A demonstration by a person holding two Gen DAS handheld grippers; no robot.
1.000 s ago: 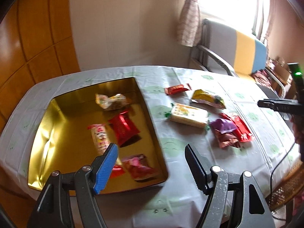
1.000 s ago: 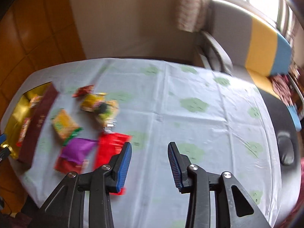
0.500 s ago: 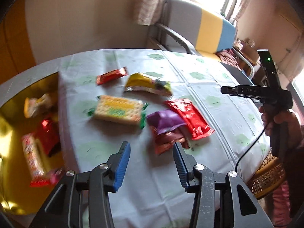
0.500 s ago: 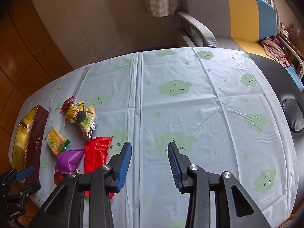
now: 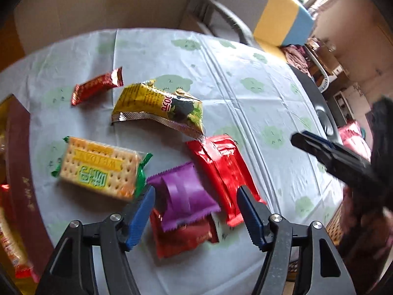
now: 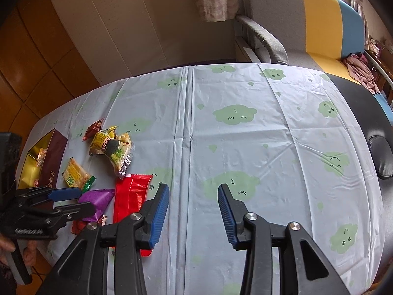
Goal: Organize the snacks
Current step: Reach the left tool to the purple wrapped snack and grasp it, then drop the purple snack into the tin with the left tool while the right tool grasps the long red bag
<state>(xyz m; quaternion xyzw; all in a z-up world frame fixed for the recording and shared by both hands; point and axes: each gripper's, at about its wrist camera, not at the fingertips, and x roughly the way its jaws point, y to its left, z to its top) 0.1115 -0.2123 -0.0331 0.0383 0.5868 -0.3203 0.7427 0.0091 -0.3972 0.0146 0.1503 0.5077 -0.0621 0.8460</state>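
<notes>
Left wrist: left gripper [image 5: 195, 211] jaws opening, straddling purple packet [image 5: 183, 196] near tabletop's [image 5: 258, 113] front edge, likely lining up pickup; nothing pinched.
Right wrist: right gripper [image 6: 194, 211] jaws narrow, empty, over bare tabletop; gold box [image 6: 36, 164] at left edge.

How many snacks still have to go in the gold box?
Some snacks already lie in the gold box. The left claw is opening over the purple packet, not gripping it. Six are left: purple, two red packets, crackers, yellow bag and small red bar.
</notes>
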